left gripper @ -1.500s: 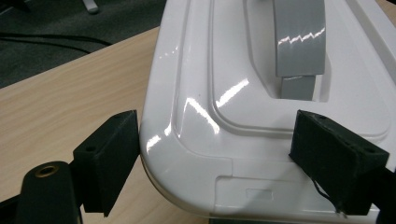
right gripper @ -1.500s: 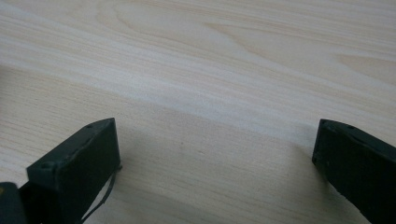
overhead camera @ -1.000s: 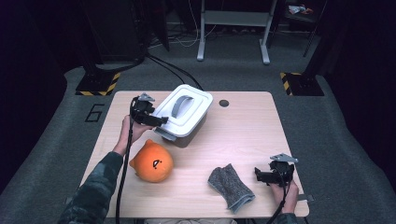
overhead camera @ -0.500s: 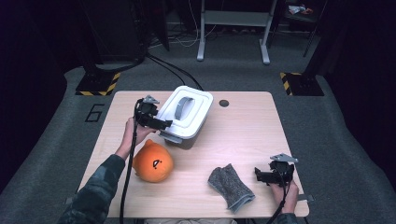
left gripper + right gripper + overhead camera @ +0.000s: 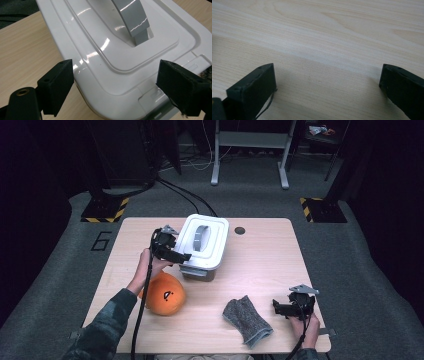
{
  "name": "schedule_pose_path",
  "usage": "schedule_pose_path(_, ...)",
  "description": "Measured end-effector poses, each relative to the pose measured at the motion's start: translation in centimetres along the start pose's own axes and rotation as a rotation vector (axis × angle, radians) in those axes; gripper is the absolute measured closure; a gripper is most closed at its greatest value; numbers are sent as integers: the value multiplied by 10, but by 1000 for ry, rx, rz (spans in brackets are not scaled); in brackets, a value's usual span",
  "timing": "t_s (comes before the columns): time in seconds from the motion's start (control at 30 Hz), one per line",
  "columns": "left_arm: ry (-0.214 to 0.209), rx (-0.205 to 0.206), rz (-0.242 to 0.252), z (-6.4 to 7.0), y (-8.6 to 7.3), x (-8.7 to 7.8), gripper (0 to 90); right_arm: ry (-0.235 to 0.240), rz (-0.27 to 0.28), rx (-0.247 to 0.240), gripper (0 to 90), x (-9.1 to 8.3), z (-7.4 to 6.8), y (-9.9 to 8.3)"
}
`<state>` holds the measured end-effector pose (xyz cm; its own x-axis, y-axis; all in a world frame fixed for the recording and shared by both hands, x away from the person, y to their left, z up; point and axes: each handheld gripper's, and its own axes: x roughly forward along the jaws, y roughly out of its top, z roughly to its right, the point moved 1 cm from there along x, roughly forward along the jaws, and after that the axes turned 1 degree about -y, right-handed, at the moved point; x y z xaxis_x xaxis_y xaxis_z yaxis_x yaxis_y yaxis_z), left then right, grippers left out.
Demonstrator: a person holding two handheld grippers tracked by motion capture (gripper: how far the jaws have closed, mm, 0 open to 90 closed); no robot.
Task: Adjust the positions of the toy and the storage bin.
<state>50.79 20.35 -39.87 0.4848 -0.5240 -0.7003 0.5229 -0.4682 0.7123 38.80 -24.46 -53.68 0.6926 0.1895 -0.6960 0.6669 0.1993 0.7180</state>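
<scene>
On the left of the surface [image 5: 260, 245] I have the left hand-held gripper [image 5: 172, 251] at the near corner of the white lidded container [image 5: 202, 245] — jaws spread wide, one on either side of that corner, nothing clamped — with the orange ball [image 5: 163, 293] lying just in front of it. Further right a grey knitted glove [image 5: 247, 320] lies near the front edge. Just beyond it my right hand-held gripper [image 5: 282, 306] sits low over bare wood, jaws wide apart and empty.

A large dark numeral "6" [image 5: 101, 241] is painted on the grey floor [image 5: 60, 270] left of the table. A small black mark [image 5: 165, 295], not legible, is carried by the orange ball [image 5: 163, 294].
</scene>
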Motion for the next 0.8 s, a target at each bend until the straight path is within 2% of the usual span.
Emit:
schedule_pose_path(0.43, -15, 16, 0, 19, 4, 5, 141, 0, 0, 0, 0, 0, 0, 0)
schedule_pose_path(0.8, -68, 38, 8, 34, 13, 13, 144, 0, -1, 0, 0, 0, 0, 0)
